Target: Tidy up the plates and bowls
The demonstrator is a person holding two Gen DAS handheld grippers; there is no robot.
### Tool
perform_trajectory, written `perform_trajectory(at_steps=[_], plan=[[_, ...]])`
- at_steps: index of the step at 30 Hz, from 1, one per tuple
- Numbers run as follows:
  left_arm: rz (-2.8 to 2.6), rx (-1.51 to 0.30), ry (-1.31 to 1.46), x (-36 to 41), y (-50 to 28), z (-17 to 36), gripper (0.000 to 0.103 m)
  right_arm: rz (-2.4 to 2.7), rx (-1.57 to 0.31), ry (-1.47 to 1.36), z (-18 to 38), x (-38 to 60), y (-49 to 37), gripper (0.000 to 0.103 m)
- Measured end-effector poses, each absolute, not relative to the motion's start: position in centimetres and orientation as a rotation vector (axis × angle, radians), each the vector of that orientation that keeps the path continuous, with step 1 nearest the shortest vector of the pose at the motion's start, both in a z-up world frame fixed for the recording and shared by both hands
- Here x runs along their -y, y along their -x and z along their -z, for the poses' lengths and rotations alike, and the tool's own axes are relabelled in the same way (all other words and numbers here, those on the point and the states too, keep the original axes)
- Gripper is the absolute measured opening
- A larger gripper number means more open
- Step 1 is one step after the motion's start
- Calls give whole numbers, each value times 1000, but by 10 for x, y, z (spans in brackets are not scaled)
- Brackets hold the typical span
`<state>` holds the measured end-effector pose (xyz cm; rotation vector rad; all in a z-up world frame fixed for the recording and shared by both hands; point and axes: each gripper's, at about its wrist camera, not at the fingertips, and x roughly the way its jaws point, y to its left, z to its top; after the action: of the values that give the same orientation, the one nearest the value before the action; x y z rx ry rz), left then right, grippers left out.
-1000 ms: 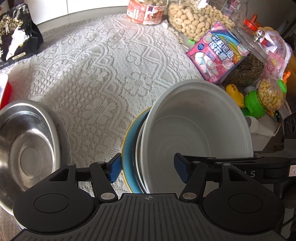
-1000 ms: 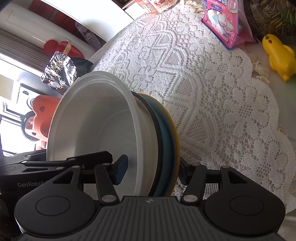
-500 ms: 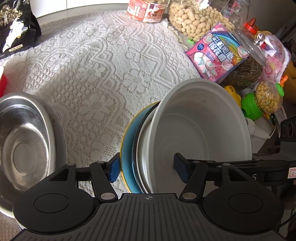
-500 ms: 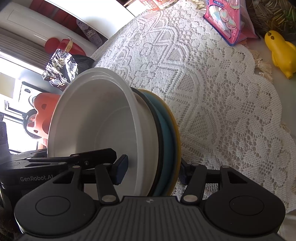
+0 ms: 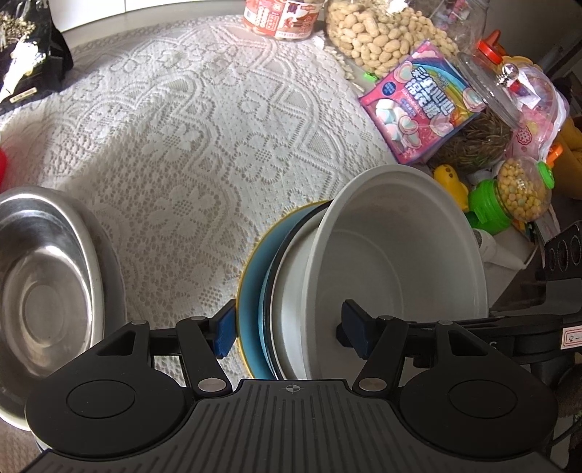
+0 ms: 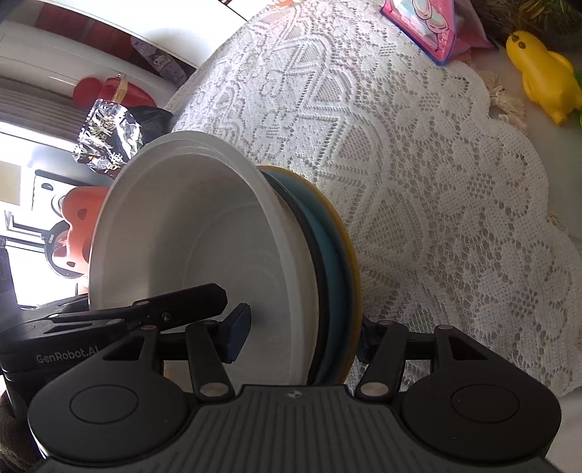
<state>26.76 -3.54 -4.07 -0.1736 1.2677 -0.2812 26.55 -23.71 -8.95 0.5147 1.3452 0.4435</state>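
A white lace tablecloth (image 5: 189,120) covers the table, sunlit on one side and shaded toward the near edge. Along its far and right edges stand snacks: a jar of peanuts (image 5: 378,32), a red-labelled jar (image 5: 283,16), a pink marshmallow bag (image 5: 422,102), a small jar with a green lid (image 5: 509,196) and a yellow duck toy (image 6: 545,76). A black foil bag (image 5: 25,54) sits at the far left corner. In the right wrist view, a white wall and red and orange objects show beyond the table's left edge.

A steel bowl (image 5: 43,291) rests at the near left edge of the cloth, well apart from the stack.

The stack of dishes is held on edge above the near middle of the cloth: a white bowl (image 5: 400,247) nested against a yellow-rimmed blue plate (image 5: 251,291), with a dark-rimmed dish between them.

The left gripper (image 5: 287,329) is wide apart and clamped across the stack, one blue pad against the blue plate's back, the other inside the white bowl. The right gripper (image 6: 302,336) grips the same stack from the opposite side, one pad inside the bowl and the other behind the plate's yellow rim.
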Motion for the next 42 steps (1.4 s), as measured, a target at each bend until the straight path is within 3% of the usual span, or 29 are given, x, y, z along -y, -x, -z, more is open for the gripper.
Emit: perform_trajectory(at_steps=[16, 27, 37, 42], plan=[[302, -1223, 229, 5, -262, 16, 65, -439, -1346, -453, 63, 209, -272, 57], [169, -1069, 311, -111, -231, -51, 65, -627, -1227, -260, -7, 102, -273, 59], [48, -1167, 428, -198, -214, 13, 64, -715, -1419, -156, 49, -9, -285, 57], [36, -1127, 339, -201, -207, 13, 61, -678, -1425, -78, 52, -26, -282, 58]])
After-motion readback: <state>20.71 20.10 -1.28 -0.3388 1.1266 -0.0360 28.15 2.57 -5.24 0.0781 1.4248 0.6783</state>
